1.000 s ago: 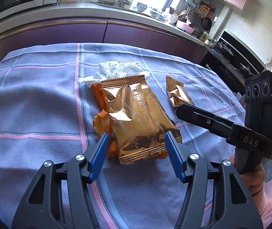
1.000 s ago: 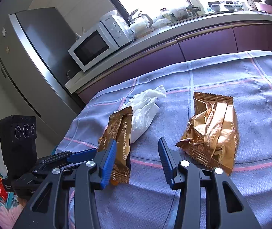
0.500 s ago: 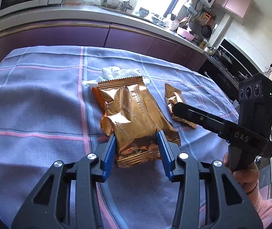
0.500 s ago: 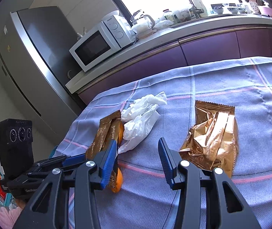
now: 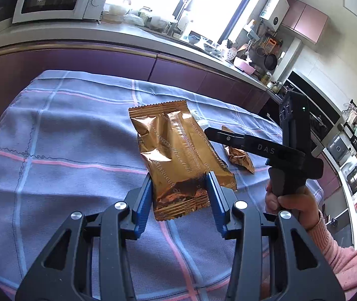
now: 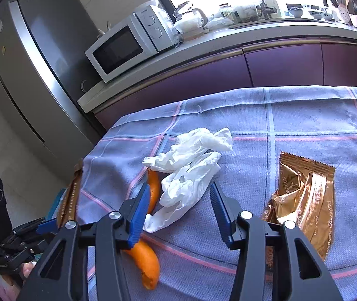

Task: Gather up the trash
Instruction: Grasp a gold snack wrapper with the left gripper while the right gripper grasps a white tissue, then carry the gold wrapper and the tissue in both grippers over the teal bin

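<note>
My left gripper (image 5: 179, 193) is shut on a large gold foil wrapper (image 5: 178, 155) and holds it above the blue checked cloth (image 5: 65, 130); the wrapper's edge shows at the left of the right wrist view (image 6: 70, 195). My right gripper (image 6: 179, 210) is open above a crumpled white tissue (image 6: 191, 165) and orange peel (image 6: 148, 258) on the cloth. A second crumpled gold wrapper (image 6: 303, 200) lies to its right; it also shows in the left wrist view (image 5: 239, 156), behind the right gripper's body (image 5: 288, 150).
A purple-fronted kitchen counter (image 6: 228, 47) with a microwave (image 6: 128, 42) runs behind the table. A steel fridge (image 6: 40, 62) stands at the left. The table's near-left edge (image 6: 88, 158) drops off beside the left gripper.
My left gripper closed on the large gold wrapper and lifted it up and leftwards off the orange peel. The peel and tissue now lie uncovered. The right gripper moved slightly over the tissue.
</note>
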`<state>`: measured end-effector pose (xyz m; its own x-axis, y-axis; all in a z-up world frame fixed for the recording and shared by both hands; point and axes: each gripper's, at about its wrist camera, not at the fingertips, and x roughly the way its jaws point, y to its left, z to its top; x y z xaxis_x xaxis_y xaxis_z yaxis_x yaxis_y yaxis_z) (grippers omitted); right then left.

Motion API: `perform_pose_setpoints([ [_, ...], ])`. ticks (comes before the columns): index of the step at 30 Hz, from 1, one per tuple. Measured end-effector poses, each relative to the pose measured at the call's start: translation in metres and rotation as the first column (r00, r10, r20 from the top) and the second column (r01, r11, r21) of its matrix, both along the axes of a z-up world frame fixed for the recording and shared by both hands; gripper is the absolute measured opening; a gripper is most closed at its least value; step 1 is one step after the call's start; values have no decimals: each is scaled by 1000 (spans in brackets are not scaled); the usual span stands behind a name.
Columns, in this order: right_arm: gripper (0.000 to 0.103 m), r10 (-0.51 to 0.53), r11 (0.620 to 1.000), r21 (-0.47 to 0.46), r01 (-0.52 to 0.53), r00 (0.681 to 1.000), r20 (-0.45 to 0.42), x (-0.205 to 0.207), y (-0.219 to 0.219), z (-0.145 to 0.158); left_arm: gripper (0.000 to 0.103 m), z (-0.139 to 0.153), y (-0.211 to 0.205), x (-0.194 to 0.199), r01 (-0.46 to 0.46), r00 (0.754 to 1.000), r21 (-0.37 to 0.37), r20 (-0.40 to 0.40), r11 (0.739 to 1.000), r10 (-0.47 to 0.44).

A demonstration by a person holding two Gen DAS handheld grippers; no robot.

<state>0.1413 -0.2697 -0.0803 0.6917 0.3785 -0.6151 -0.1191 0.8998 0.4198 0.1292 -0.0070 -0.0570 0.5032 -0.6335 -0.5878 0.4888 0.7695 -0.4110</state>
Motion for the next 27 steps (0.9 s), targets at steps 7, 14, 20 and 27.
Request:
perform_pose_setpoints([
  [7,48,-7,1000,9,7,999,-49,13,3,-13,42,-5,26,-2,-52,999,-11,-18,999,51],
  [14,15,-31,999,16,32,999,-43,9,-3,-14,42,-9,40,-4,-82,996,-12,-30,997,82],
  [20,13,-54,998,27,55,998,-8,-3,-10,-6,42,-12,48,-6,-100,995,3,-20,995,100],
  [27,13,-56,997,59,54,998,40,-25,-13,10,42,-10,57,-15,-119,993,26,5,993,119],
])
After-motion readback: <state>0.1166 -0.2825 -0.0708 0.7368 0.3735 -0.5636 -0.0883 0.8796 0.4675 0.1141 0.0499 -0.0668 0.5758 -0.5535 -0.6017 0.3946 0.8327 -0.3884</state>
